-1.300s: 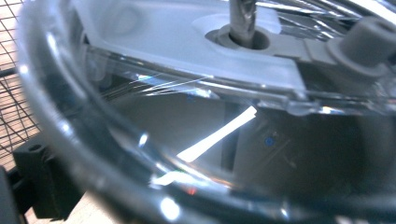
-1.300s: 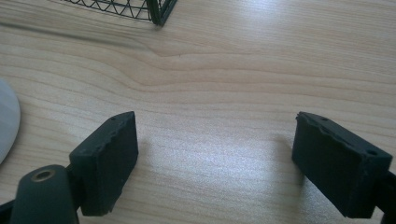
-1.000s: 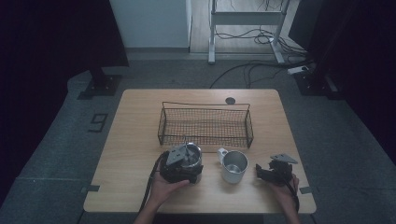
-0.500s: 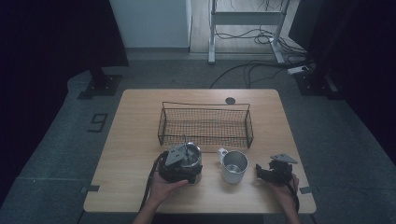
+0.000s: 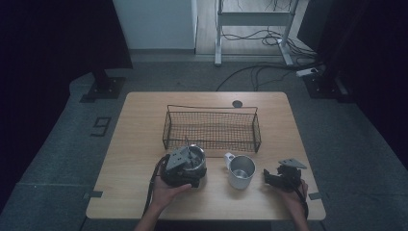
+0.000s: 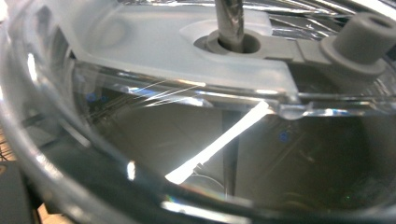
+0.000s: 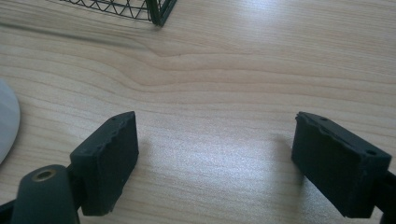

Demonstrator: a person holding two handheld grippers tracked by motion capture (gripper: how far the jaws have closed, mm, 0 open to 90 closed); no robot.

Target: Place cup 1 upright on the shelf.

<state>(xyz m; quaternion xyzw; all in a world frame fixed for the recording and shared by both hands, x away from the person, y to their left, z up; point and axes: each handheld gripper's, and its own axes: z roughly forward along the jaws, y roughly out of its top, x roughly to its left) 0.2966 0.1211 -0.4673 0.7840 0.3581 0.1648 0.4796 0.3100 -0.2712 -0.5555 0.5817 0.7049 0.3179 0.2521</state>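
One clear pot (image 6: 187,140) sits right against the left gripper (image 5: 185,166), the nearer one. Its jaws have just been closing, but I cannot tell if they grip. The right gripper (image 7: 215,154) has its jaws wide over bare worktop (image 7: 224,70).

**Both hands low at the near edge**

My left gripper (image 5: 185,166) sits in my left hand (image 5: 168,192), jaws just been closing, a clear lidded container (image 6: 196,140) pressed up close ahead of them; grip unclear. My right gripper (image 7: 215,154) rests in my right hand (image 5: 293,195), fingertips (image 7: 109,154) standing well apart, nothing between.
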